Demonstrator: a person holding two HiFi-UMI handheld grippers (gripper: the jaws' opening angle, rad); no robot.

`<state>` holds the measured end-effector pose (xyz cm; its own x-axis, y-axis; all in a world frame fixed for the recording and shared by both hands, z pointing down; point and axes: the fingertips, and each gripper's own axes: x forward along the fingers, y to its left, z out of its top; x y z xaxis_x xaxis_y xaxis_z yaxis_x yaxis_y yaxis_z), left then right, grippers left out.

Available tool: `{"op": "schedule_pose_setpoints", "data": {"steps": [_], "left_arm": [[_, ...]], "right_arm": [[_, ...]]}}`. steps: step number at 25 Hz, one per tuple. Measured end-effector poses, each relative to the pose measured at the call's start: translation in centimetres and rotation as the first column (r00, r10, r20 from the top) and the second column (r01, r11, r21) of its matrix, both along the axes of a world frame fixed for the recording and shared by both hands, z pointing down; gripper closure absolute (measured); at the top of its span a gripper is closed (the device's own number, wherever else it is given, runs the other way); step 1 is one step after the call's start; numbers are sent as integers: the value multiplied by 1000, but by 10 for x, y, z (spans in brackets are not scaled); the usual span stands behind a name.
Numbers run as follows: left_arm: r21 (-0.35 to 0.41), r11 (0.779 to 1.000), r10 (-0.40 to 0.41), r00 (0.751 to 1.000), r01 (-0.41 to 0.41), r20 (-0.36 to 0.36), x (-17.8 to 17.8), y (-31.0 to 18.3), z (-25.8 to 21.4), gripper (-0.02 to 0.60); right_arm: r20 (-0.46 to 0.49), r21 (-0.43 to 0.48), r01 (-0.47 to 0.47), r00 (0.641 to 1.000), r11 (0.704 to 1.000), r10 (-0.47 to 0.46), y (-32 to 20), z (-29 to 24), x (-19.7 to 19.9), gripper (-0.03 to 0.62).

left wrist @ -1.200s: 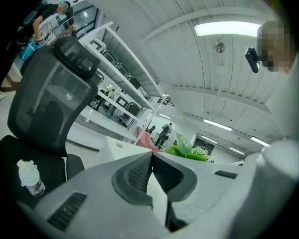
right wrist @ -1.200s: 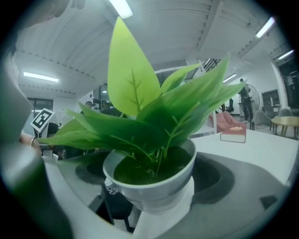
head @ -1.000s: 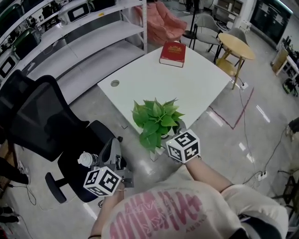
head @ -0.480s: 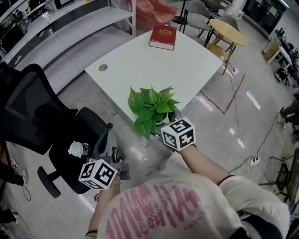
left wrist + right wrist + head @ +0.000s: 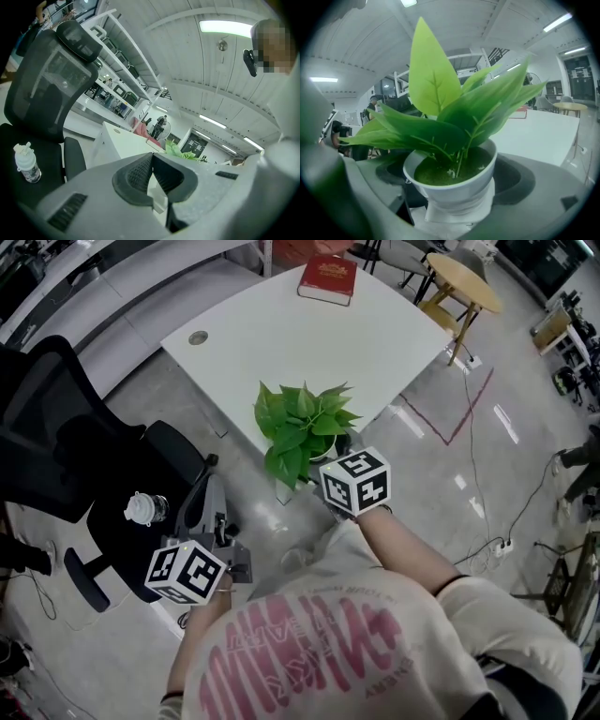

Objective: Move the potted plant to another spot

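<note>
Table (image 5: pixel 281 343) near edge beside potted plant (image 5: pixel 302 427), clamped in right claw (image 5: pixel 452 206)

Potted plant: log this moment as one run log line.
right gripper: shut on potted plant | left gripper: shut, empty | plant position: by near corner of white table

The white table (image 5: pixel 281 334) is looking matt and smooth. By the table's near corner, the potted plant (image 5: pixel 450 140) is showing smooth, waxy green leaves over a faintly shiny white pot. Around the table, the floor (image 5: pixel 441 474) is gleaming with reflections.
</note>
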<state>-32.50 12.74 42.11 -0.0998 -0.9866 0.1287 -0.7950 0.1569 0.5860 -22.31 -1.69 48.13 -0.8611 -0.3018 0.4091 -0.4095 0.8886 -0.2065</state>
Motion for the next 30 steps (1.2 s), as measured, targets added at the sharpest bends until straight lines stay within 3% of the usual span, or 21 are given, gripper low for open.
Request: {"op": "schedule_pose_setpoints", "data": {"steps": [14,30], "left_arm": [[-9,1000,9,1000,-9,-9,8,-7,5,578],[-40,999,28,999,-30,-38,9,-21,29,578]], "right_arm": [[-38,7,43,998,999,-43,-6,9,2,46],[-17,-27,47,999,999,-48,-7,22,-4,46]]}}
